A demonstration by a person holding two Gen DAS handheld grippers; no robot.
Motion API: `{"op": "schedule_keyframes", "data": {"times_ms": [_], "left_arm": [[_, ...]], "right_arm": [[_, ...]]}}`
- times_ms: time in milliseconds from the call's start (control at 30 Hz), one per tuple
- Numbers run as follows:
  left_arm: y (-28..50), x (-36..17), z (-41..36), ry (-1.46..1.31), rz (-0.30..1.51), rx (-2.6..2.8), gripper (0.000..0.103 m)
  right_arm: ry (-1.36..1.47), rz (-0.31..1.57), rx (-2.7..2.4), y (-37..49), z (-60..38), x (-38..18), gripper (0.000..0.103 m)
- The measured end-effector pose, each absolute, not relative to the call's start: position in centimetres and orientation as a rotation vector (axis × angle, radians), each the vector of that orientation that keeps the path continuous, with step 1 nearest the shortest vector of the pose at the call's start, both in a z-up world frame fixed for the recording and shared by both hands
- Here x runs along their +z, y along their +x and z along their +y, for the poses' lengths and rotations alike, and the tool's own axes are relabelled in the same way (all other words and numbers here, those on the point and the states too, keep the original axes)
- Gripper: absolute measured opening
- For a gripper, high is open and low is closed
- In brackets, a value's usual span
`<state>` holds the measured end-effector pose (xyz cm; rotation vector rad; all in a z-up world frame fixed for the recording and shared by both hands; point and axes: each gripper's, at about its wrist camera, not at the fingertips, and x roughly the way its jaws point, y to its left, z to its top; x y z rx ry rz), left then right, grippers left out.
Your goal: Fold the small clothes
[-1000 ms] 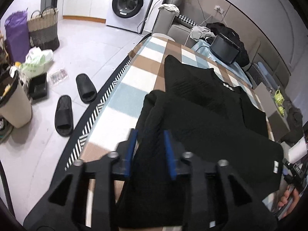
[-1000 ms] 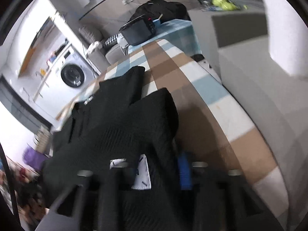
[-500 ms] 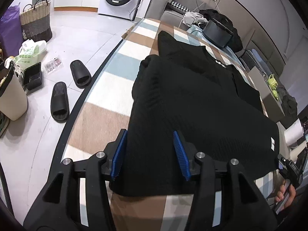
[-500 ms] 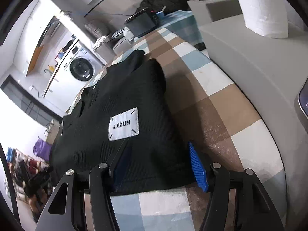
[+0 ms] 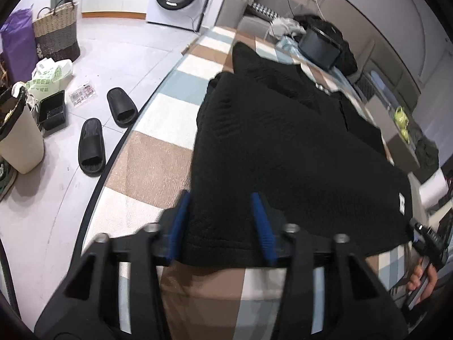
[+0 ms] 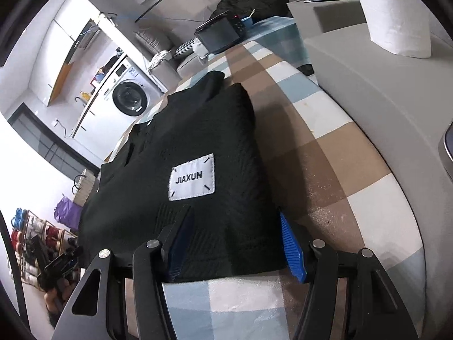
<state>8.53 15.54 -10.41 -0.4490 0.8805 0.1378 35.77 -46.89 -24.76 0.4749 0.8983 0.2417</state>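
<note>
A black knit garment (image 5: 283,141) lies folded flat on the checked table cloth (image 5: 153,164), with its near hem toward me. My left gripper (image 5: 220,226) sits low at the hem's left corner. Its jaws are closing with the hem between the blue pads, which do not pinch it. My right gripper (image 6: 236,243) stands open at the right corner of the garment (image 6: 198,130), a pad on either side of the hem. A white JIAXUN label (image 6: 192,180) faces up just beyond it. A hand (image 5: 421,280) holding the right tool shows at the left wrist view's right edge.
Two black slippers (image 5: 90,147), a bin (image 5: 17,141) and a woven basket (image 5: 56,36) stand on the floor left of the table. A grey cabinet (image 6: 382,99) with a paper roll (image 6: 393,14) flanks the right side. A black screen (image 6: 220,35) sits at the far end.
Both grippers drew back toward the near edge, and the fold they carried now lies flat. The left jaws released the cloth and widened, then narrowed a little.
</note>
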Motion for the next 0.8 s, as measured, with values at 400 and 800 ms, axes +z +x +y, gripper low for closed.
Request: {"op": "schedule_keyframes", "data": {"times_ms": [400, 800], "left_arm": [[9.0, -4.7, 16.5, -0.489, 0.680, 0.113, 0.003], [15.7, 0.2, 20.3, -0.457, 0.599, 0.145, 0.000]], "right_arm": [[0.520, 0.745, 0.292, 37.1, -45.4, -20.8, 0.005], [0.564, 0.600, 0.262, 44.3, -43.7, -14.2, 0.005]]}}
